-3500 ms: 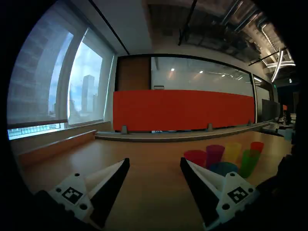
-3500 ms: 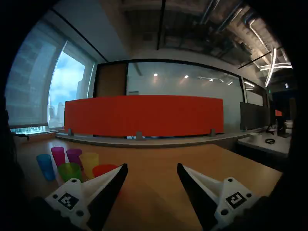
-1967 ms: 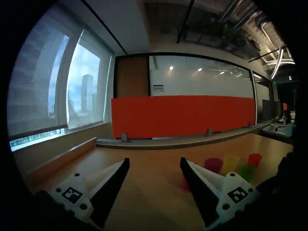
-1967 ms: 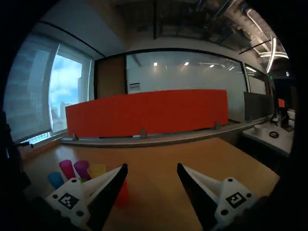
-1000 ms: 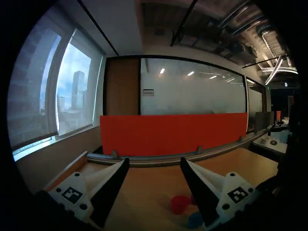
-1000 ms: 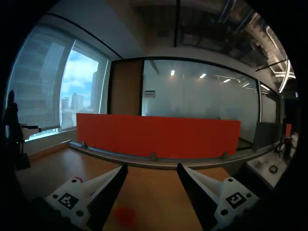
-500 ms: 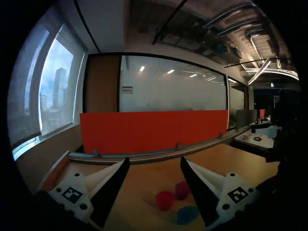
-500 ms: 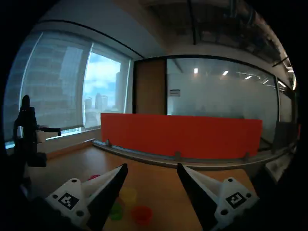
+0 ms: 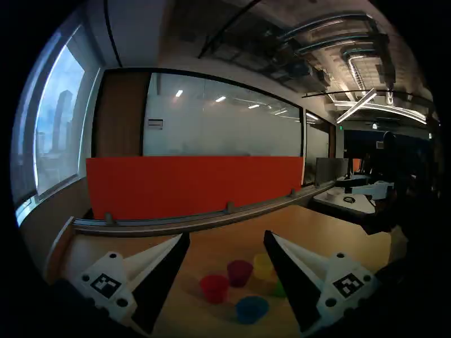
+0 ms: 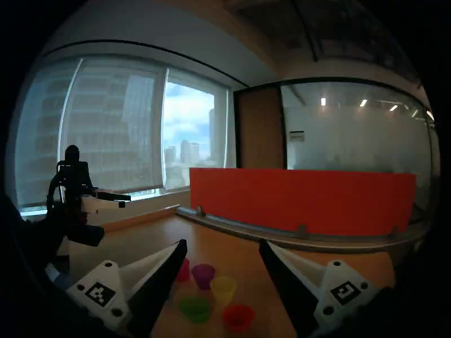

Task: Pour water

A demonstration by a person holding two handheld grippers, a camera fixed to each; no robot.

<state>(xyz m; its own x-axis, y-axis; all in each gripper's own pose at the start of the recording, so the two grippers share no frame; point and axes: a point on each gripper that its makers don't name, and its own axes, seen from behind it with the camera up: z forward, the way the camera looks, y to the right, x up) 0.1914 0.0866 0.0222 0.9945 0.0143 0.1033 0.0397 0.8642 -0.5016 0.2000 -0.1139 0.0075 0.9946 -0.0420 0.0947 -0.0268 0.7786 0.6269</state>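
While both jaws stand open and empty, the left gripper (image 9: 226,234) and right gripper (image 10: 222,241) hover above small coloured plastic cups (image 9: 239,272), probably choosing one.

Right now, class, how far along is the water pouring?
Done: nothing that shows. The cups stand on the desk, none gripped, and I cannot tell whether any holds water. In hand: nothing. The left tool and right tool are both open and empty, above the cups. Left: grip a cup, then pour, probably into another cup.
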